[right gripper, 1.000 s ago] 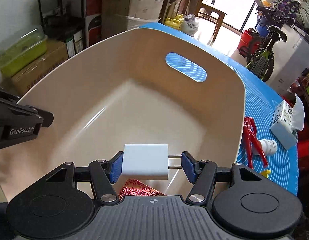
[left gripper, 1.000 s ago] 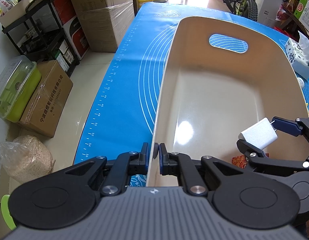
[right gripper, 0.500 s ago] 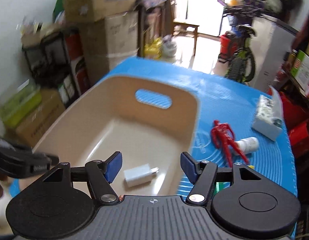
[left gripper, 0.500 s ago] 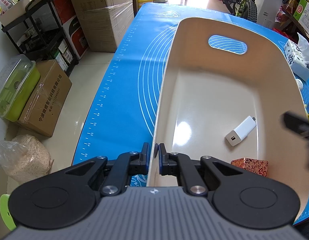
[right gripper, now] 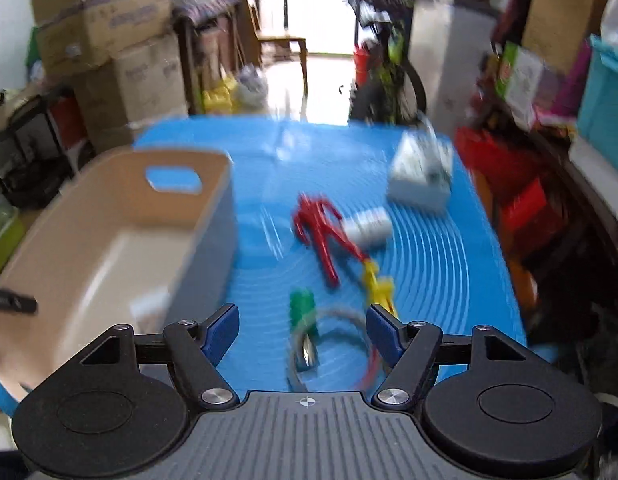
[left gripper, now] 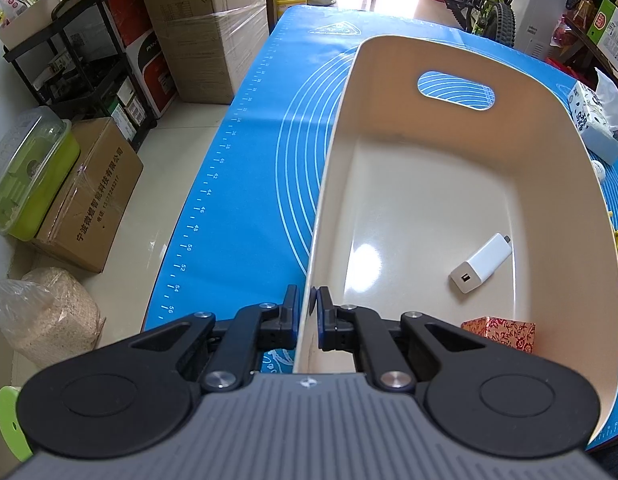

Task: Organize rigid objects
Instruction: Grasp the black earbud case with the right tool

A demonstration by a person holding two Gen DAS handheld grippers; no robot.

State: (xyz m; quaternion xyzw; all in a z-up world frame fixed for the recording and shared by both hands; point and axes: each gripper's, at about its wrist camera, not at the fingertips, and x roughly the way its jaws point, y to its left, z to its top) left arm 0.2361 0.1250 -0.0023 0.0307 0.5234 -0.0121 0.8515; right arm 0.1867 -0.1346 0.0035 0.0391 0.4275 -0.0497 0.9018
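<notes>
My left gripper point(left gripper: 307, 305) pinches the bin's point(left gripper: 441, 52) near wall. My right gripper point(right gripper: 303, 330) hangs empty over the blue mat point(right gripper: 429, 264), its jaws having just been opening. The charger point(left gripper: 481, 263) lies on the bin floor beside a red box point(left gripper: 499, 330); toys, blurred, lie on the mat.

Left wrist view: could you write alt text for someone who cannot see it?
A handheld gripper is clamped on the near rim of a cream bin standing on a blue mat. Inside the bin lie a white charger and a small red patterned box.
</notes>
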